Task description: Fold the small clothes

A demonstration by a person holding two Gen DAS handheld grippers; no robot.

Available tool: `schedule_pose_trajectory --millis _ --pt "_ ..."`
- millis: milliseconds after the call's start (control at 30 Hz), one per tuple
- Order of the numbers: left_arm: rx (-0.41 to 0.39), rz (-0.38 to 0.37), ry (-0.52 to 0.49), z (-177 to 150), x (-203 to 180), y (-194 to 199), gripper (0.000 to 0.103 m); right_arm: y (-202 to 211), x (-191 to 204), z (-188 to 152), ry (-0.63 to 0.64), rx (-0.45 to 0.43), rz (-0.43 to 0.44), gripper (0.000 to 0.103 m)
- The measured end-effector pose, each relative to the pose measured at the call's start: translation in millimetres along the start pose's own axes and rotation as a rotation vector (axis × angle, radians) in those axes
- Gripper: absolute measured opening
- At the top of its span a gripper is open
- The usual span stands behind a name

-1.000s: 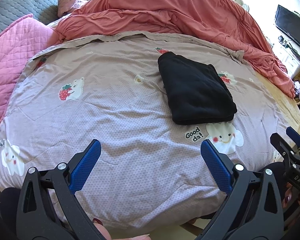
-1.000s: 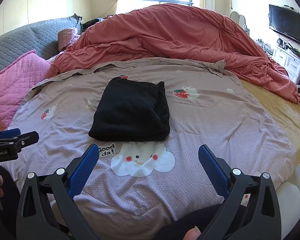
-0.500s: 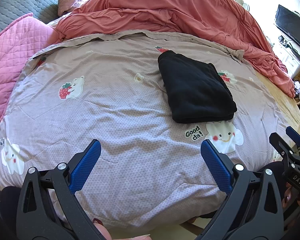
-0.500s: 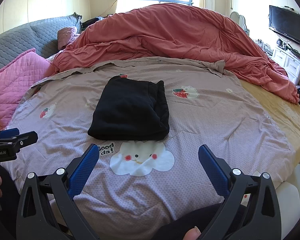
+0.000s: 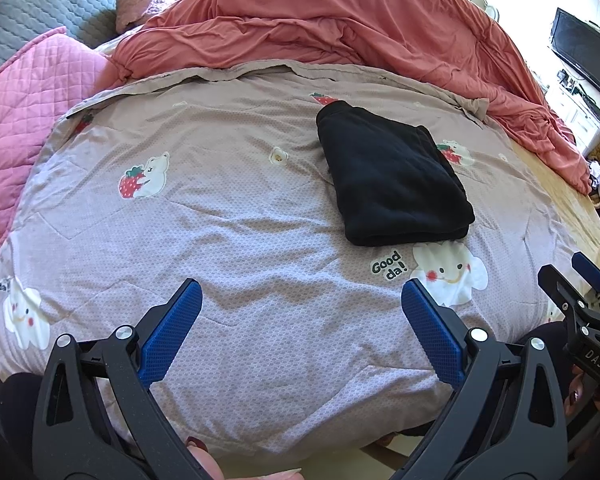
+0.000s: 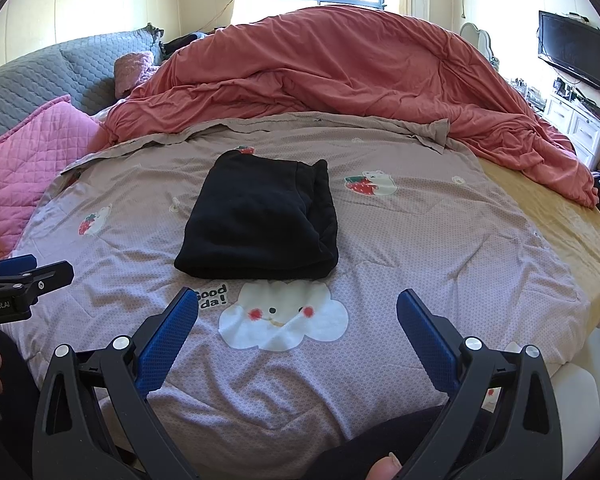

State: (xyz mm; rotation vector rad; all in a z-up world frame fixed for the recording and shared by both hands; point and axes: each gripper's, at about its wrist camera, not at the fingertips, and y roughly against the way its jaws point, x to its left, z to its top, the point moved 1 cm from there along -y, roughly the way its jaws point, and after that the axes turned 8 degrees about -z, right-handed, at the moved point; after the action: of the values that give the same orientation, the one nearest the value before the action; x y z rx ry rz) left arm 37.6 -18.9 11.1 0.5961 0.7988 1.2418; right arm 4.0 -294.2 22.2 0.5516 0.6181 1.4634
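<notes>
A black garment (image 5: 392, 176) lies folded into a neat rectangle on the lilac printed quilt (image 5: 228, 216); it also shows in the right wrist view (image 6: 260, 220). My left gripper (image 5: 300, 300) is open and empty, held back near the bed's front edge, left of and short of the garment. My right gripper (image 6: 296, 308) is open and empty, held just in front of the garment above a cloud print. Each gripper shows at the edge of the other's view: the right gripper (image 5: 580, 300) and the left gripper (image 6: 24, 276).
A bunched red duvet (image 6: 340, 76) fills the back of the bed. Pink quilted pillows (image 5: 24, 100) lie at the left, before a grey headboard (image 6: 40, 76). A TV (image 6: 572, 52) and white drawers (image 6: 580, 128) stand at the right. A bare yellow mattress strip (image 6: 560, 224) shows right.
Both grippers have drifted back very slightly from the bed; the folded garment has not moved and both grippers stay open.
</notes>
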Motion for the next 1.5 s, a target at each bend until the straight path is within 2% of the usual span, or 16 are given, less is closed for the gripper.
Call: schedule_pose_trajectory --millis 1500 --pt "0.003 0.023 -0.017 -4.2 5.9 2.7 0.094 0.5 -1.6 -0.1 0.005 0.003 -0.002 0.099"
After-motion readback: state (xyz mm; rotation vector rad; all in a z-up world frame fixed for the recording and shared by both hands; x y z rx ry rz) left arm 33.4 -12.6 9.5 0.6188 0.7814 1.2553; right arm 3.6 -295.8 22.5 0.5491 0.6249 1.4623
